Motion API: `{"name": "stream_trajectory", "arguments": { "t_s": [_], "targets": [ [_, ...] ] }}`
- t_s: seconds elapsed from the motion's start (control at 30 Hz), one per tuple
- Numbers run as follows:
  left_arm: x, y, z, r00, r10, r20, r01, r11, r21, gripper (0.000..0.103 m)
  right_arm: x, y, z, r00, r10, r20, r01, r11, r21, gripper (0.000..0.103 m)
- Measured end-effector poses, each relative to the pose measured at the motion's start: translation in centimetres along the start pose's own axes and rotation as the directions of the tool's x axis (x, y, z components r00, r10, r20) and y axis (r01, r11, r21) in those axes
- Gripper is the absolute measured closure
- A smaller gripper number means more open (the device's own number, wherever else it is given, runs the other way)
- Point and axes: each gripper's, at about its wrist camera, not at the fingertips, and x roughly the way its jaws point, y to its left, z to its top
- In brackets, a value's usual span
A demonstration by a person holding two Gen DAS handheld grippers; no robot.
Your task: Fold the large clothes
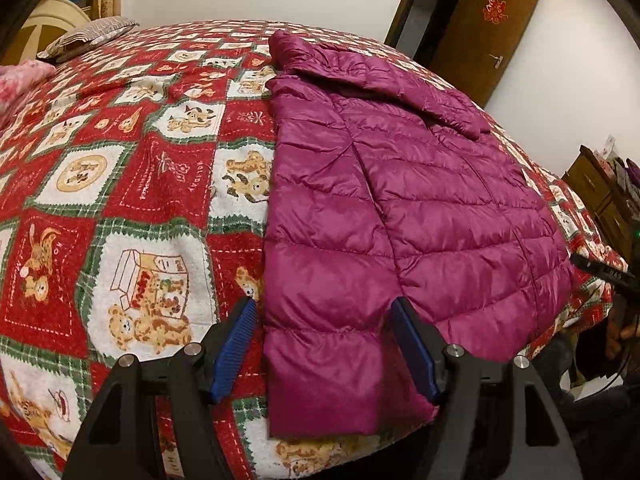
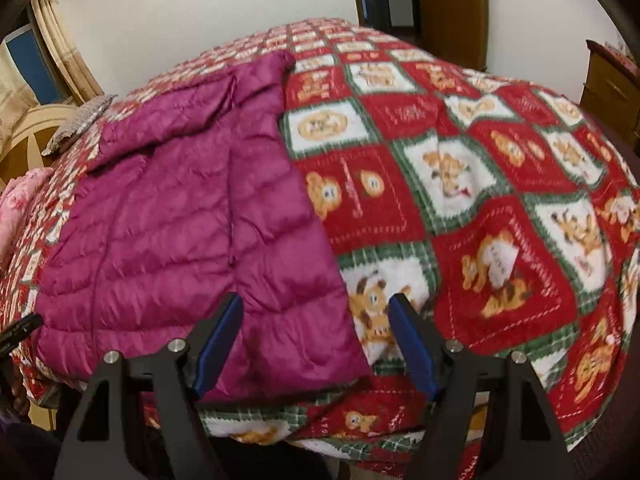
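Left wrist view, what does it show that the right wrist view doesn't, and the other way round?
Only the left wrist view shows the open door with its red ornament, the jacket's folded sleeve, and the left claw open astride the jacket's near left corner.

Only the right wrist view shows the curtain and the right claw open over the jacket's near right corner.

Both show the purple jacket lying flat on the red blanket, and the grey pillow.

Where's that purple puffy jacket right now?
The purple jacket lies flat on the red teddy-bear blanket covering the bed, its hem at the near edge, just ahead of both open grippers' jaws.
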Motion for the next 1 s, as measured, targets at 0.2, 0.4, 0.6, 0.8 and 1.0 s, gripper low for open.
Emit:
{"name": "stream_trajectory", "arguments": {
  "t_s": [0.2, 0.4, 0.6, 0.8, 1.0],
  "targets": [
    [-0.3, -0.4, -0.5, 0.994, -0.108, 0.001, 0.108, 0.994, -0.018, 0.033, 1.5, 1.0, -0.9, 0.996, 0.058, -0.071, -0.061, 0.997, -0.045, 0.025],
    [0.4, -1.2, -0.6, 0.994, -0.105, -0.013, 0.105, 0.994, -0.01, 0.033, 2.4, 1.5, -1.8, 0.997, 0.038, -0.072, -0.044, 0.995, -0.09, 0.025],
    [0.7, -0.3, -0.5, 0.986, -0.167, -0.02, 0.165, 0.983, -0.08, 0.084, 1.1, 2.6, -1.5, 0.989, 0.115, -0.09, -0.126, 0.984, -0.126, 0.085],
    [-1.0, -0.7, 0.2, 0.98, -0.192, 0.041, 0.195, 0.979, -0.067, 0.093, -1.2, 3.1, -1.3, 0.987, 0.157, -0.034, -0.16, 0.98, -0.122, 0.089],
    [-4.9, -0.7, 1.4, 0.954, -0.259, 0.153, 0.269, 0.962, -0.051, 0.096, -5.4, 3.3, -0.2, 0.962, 0.266, 0.062, -0.261, 0.962, -0.084, 0.089]
  ]
}}
